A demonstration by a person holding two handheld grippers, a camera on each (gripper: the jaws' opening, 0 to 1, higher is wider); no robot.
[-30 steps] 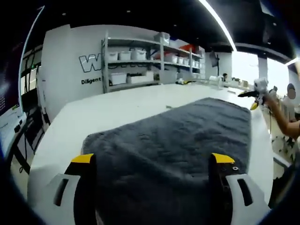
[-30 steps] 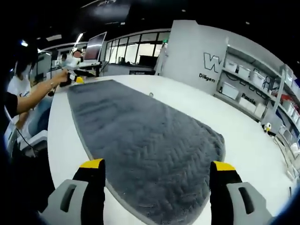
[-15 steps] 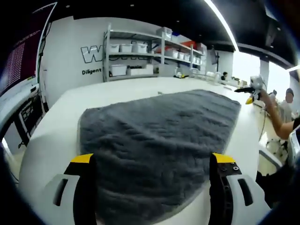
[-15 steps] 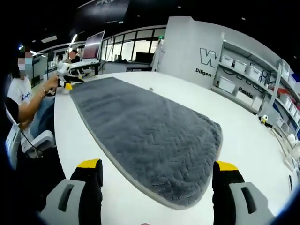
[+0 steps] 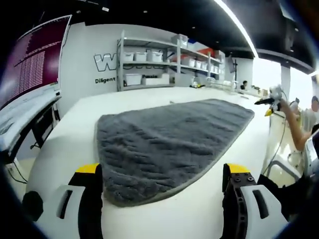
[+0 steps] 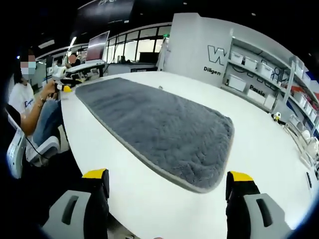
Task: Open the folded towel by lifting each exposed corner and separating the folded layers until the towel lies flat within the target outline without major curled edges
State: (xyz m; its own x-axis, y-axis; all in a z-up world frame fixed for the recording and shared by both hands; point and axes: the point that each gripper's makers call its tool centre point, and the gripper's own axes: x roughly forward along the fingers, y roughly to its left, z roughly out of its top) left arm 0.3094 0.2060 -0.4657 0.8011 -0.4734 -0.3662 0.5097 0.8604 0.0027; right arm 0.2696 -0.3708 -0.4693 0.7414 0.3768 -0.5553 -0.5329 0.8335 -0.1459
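Observation:
A dark grey towel (image 5: 169, 142) lies spread flat on the white table (image 5: 79, 134), its pale edge trim showing along the near side. My left gripper (image 5: 162, 174) is open, held above the table edge just short of the towel's near corner, nothing between its jaws. The same towel (image 6: 154, 129) stretches away in the right gripper view. My right gripper (image 6: 167, 181) is open too, back from the towel's rounded end, over bare table. The other gripper (image 5: 269, 102) shows far right beyond the towel, and the left one (image 6: 62, 85) shows far left in a hand.
Shelving with white bins (image 5: 149, 67) stands behind the table against a white wall. A monitor (image 5: 35, 64) is at the left. A seated person (image 6: 30, 107) is beside the table's far end. A small yellow object (image 6: 275, 117) sits on the table (image 6: 259, 144) at right.
Both grippers have drawn back from the towel; each camera now sees bare table in front of the towel's edge. The towel itself stays flat.

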